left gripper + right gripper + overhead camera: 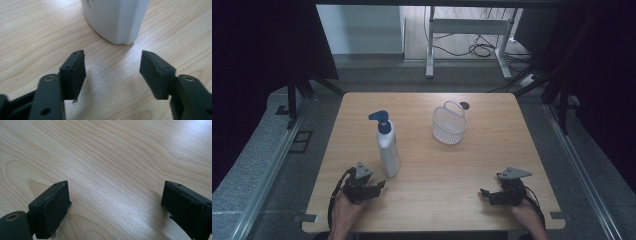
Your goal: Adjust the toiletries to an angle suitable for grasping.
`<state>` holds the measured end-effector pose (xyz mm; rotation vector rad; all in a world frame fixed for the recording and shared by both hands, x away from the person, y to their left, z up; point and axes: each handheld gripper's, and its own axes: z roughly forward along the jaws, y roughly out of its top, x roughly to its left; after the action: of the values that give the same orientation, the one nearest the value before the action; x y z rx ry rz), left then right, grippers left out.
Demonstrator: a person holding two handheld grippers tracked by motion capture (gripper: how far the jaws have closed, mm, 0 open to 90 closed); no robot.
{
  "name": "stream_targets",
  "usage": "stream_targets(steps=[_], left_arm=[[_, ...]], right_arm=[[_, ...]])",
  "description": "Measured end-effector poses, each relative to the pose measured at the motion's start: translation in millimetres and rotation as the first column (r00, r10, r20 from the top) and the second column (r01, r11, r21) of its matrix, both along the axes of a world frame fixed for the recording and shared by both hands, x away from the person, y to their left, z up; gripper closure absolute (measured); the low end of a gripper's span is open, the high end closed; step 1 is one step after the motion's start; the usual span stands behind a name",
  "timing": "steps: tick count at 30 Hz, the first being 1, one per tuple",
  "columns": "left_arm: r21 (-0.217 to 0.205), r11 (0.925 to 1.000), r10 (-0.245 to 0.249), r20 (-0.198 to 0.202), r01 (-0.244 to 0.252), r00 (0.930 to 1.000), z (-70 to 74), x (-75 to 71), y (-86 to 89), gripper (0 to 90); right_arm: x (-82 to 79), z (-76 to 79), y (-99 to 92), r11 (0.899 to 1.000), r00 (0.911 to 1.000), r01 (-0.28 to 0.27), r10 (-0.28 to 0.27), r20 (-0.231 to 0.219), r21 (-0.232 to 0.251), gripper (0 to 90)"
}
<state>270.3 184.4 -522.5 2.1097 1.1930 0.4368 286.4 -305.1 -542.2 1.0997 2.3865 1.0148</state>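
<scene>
Left gripper (381, 185) lies low on the wooden table (492, 165) near the front edge, and its jaws stand apart with nothing between them. They point at the foot of the white pump bottle (388, 150), which stands upright just beyond the tips, near but not touching. In the left gripper view the bottle's base (117, 22) sits a little ahead of the gap, so I judge this hand is lined up to take the bottle low on its body, where it is steadier. Its blue pump head (380, 120) faces to the left. Further right and back stands a white mesh basket (449, 125) with its handle up, well apart from the bottle, maybe the place for it. Right gripper (484, 192) rests near the front right edge, jaws wide and holding nothing, probably waiting.
</scene>
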Motion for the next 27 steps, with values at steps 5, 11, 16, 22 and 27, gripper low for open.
stream_targets(steps=[5, 11, 16, 22, 27], left_arm=[[0.006, 0.9999, 0.009, -0.002, -0.009, 1.0000, 2.8, 5.2, 1.8, 52.7], [0.006, 0.9998, 0.016, 0.002, -0.016, 0.9999, 6.0, 11.6, 1.7, 67.4], [0.008, 0.9996, 0.025, -0.001, -0.025, 0.9997, 7.1, 20.9, 5.3, 78.5], [0.029, 0.9993, 0.025, 0.000, -0.025, 0.9997, 6.4, 35.6, 5.0, 89.2], [-0.017, 0.9993, 0.033, -0.001, -0.033, 0.9995, 2.8, 50.1, 7.0, 89.2]], right_arm=[[0.0, 0.0, 0.0, 1.000, 1.0000, 0.000, 0.000, 0.000, 0.000, 7.8], [-0.1, 0.0, 0.1, 1.000, 1.0000, 0.001, -0.001, -0.002, 0.000, 7.8], [0.0, 0.0, 0.0, 1.000, 1.0000, 0.000, 0.000, 0.000, 0.000, 7.8], [0.0, 0.0, 0.2, 1.000, 1.0000, 0.001, -0.001, -0.002, 0.000, 7.6], [0.0, 0.1, 0.3, 1.000, 1.0000, 0.002, -0.002, -0.003, 0.000, 7.5]])
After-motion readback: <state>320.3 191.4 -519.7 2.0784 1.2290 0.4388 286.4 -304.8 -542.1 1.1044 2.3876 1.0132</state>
